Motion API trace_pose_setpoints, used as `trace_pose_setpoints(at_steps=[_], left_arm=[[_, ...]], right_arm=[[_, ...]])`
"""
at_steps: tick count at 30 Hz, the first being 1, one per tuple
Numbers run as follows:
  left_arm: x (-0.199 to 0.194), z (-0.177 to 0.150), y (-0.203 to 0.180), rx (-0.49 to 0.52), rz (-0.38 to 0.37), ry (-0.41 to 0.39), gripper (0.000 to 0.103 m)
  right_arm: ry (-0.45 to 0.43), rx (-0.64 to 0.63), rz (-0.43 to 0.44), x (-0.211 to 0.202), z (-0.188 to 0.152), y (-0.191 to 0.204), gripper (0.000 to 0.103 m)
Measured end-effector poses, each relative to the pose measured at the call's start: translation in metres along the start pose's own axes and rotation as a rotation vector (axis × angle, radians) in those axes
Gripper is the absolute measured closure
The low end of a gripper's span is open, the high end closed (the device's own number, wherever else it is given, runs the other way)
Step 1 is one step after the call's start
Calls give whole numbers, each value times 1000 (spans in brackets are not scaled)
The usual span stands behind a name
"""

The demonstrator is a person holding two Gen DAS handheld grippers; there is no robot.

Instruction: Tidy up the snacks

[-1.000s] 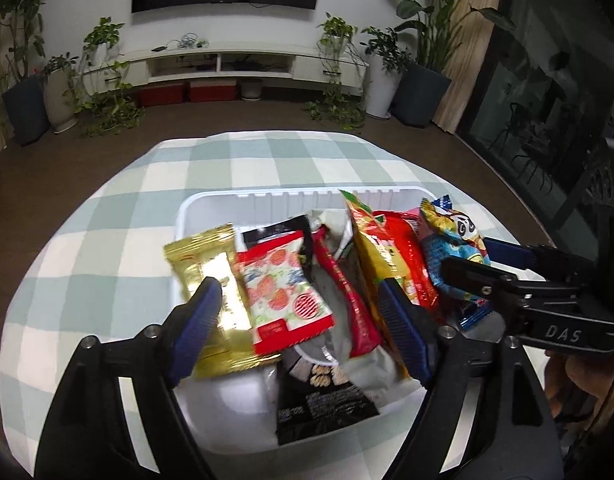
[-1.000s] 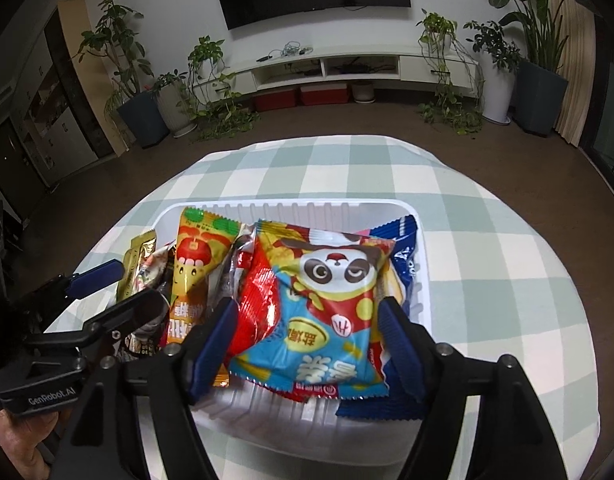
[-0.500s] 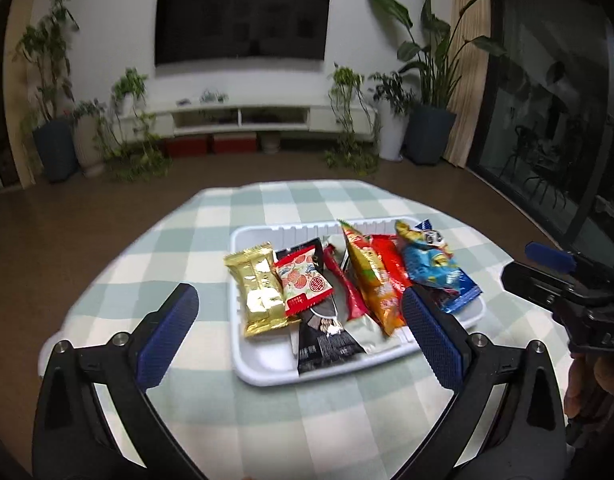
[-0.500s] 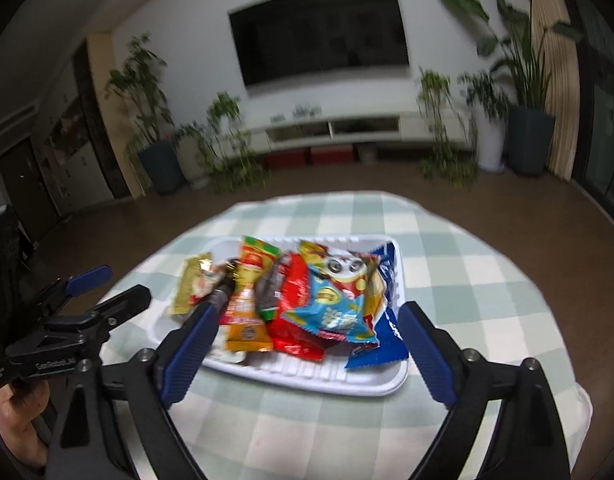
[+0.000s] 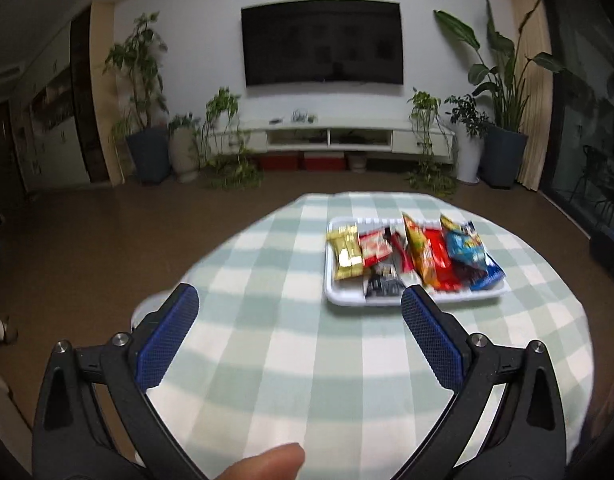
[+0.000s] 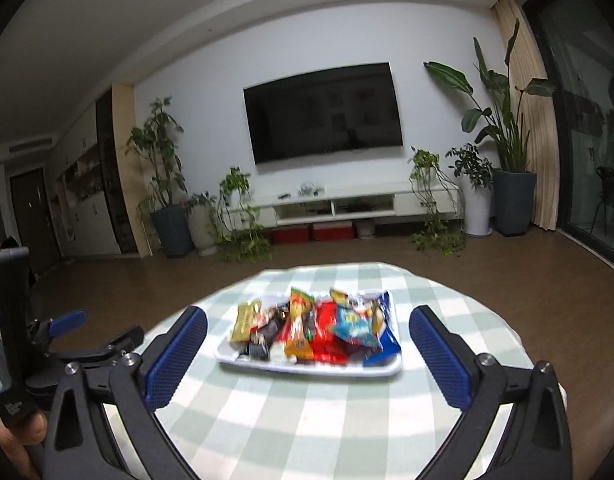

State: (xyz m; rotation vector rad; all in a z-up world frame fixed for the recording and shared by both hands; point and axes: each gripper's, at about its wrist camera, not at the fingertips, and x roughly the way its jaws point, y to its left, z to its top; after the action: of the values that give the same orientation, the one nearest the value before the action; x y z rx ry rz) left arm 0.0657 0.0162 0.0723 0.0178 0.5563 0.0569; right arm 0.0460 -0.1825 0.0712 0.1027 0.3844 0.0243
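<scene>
A white tray (image 5: 335, 296) holds several snack packets in a row: a gold packet (image 5: 345, 254), a red and white one (image 5: 374, 246), an orange one (image 5: 419, 252), a red one (image 5: 441, 258) and a blue panda packet (image 5: 467, 246). The tray also shows in the right wrist view (image 6: 307, 366). My left gripper (image 5: 297, 334) is open and empty, well back from the tray and left of it. My right gripper (image 6: 307, 354) is open and empty, back from the tray's near edge. The left gripper (image 6: 87, 340) shows at the left of the right wrist view.
The tray sits on a round table with a green and white checked cloth (image 5: 307, 380). Beyond it are brown floor, a white TV bench (image 5: 327, 138), a wall TV and potted plants. A fingertip (image 5: 267, 466) shows at the bottom edge.
Both grippers have pulled back and up from the tray, which now looks smaller and farther. Both stay open and empty. The packets have not moved.
</scene>
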Motion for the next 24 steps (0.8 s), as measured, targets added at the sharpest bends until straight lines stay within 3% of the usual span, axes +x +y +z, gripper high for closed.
trace_pose_setpoints(at_steps=[9,24], left_arm=[[-23,-46,4,-21,-26,121,0],[-14,-71,-12,1,-44,206,0]], right_arm=[[167,63,-23,-8,-34,-1,0],[203,62,-64,-23,-56,-2,0]])
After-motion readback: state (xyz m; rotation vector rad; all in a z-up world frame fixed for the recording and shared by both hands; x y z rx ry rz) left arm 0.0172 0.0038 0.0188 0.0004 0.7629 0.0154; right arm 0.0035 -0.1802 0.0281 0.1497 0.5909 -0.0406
